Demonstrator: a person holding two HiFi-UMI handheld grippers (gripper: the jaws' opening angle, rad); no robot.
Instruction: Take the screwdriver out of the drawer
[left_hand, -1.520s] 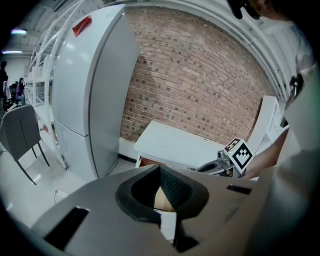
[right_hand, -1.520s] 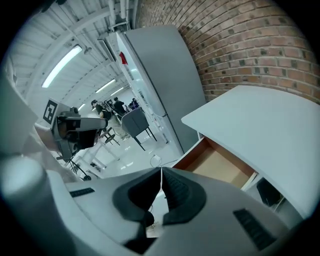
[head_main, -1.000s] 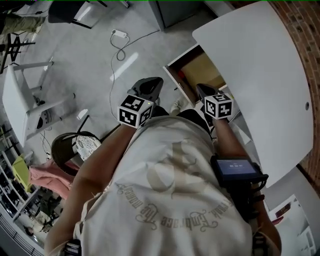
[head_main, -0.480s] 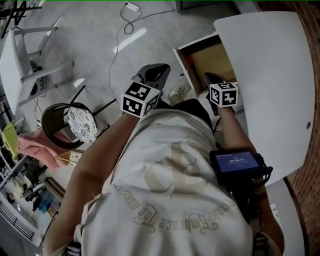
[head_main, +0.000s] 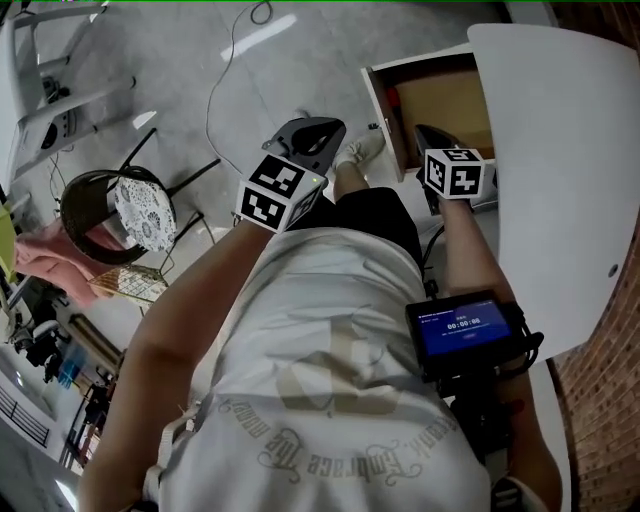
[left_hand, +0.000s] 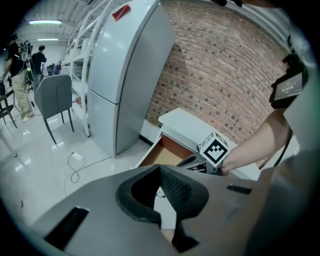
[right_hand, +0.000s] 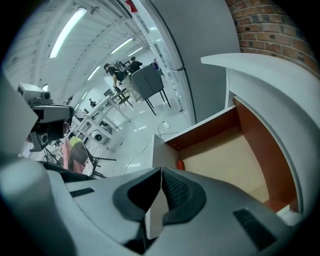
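The wooden drawer (head_main: 448, 105) stands pulled out from under the white table (head_main: 565, 150). A red screwdriver handle (head_main: 393, 100) lies along the drawer's left inner wall; it also shows as a red end (right_hand: 180, 164) in the right gripper view. My right gripper (head_main: 430, 138) hovers over the drawer's near edge, jaws shut (right_hand: 161, 171) with nothing between them. My left gripper (head_main: 315, 128) hangs over the floor to the left of the drawer, also shut and empty (left_hand: 161, 168). In the left gripper view the drawer (left_hand: 162, 152) and the right gripper's marker cube (left_hand: 215, 149) lie ahead.
A tall grey cabinet (left_hand: 125, 75) stands beyond the drawer against a brick wall (left_hand: 225, 65). A cable (head_main: 235, 60) trails across the grey floor. A round chair (head_main: 112, 215) and pink cloth (head_main: 45, 255) sit at the left. People stand far off (left_hand: 17, 55).
The head view has swung, so the drawer and table now sit higher and further right. Both grippers keep their places by the drawer and stay shut.
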